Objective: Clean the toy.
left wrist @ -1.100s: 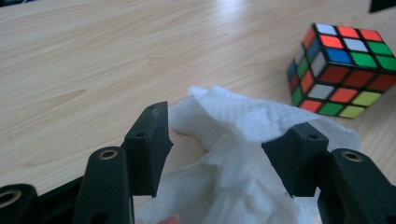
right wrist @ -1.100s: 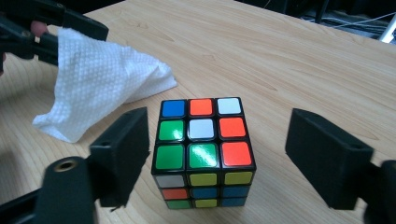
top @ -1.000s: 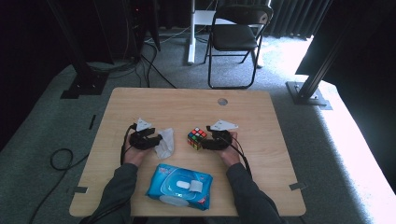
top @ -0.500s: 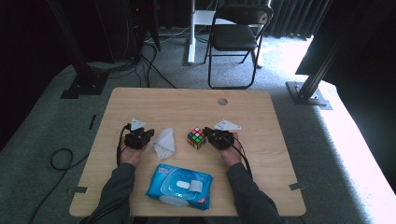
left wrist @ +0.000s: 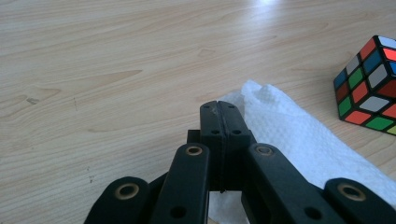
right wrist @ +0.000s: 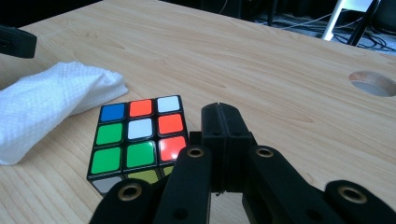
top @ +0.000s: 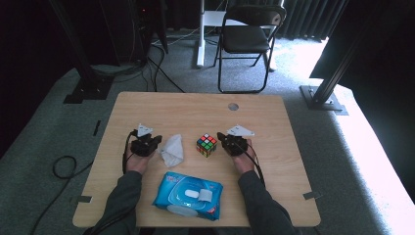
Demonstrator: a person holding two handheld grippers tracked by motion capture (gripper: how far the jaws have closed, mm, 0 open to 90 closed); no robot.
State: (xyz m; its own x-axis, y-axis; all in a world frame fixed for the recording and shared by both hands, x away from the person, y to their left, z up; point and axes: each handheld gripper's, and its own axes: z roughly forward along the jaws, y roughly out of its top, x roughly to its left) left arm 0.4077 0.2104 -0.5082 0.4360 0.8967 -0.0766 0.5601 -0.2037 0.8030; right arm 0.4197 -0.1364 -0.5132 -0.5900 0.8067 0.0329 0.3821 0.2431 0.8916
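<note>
Jaws pressed together and empty on both my left gripper and right gripper, I rest on the counter flanking tissue and cube, wipes pack near me; any pickup, I judge, needs opening first.

Cube cut by right edge; wipes pack's print unreadably small.

Nothing legible here, the blue wipes pack carries print on its front, but it's too blurred to read
</note>
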